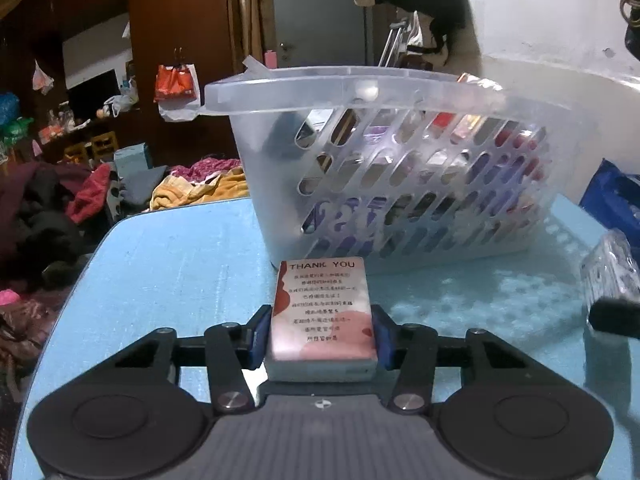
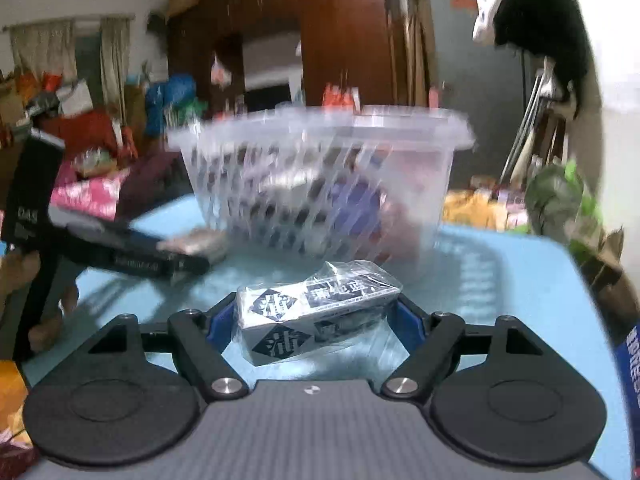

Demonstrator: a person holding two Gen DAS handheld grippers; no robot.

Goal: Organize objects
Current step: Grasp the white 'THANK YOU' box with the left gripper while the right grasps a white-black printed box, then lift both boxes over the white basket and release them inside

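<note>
My left gripper [image 1: 320, 338] is shut on a flat box with a pink "THANK YOU" card face [image 1: 323, 312], held just above the light blue table [image 1: 168, 280], in front of a clear slotted plastic basket [image 1: 384, 184] holding several packets. My right gripper [image 2: 314, 322] is shut on a white box with dark blue characters in clear wrap [image 2: 312, 312], also before the basket [image 2: 316, 188]. The left gripper with its box shows at the left of the right wrist view [image 2: 132, 252]; the wrapped box shows at the right edge of the left wrist view [image 1: 610, 276].
A blue bag [image 1: 616, 200] lies at the table's right side. Piles of clothes [image 1: 80, 200] lie beyond the table's left edge. A green bag and a cardboard box [image 2: 592, 248] stand to the right of the table. A white wall is behind the basket.
</note>
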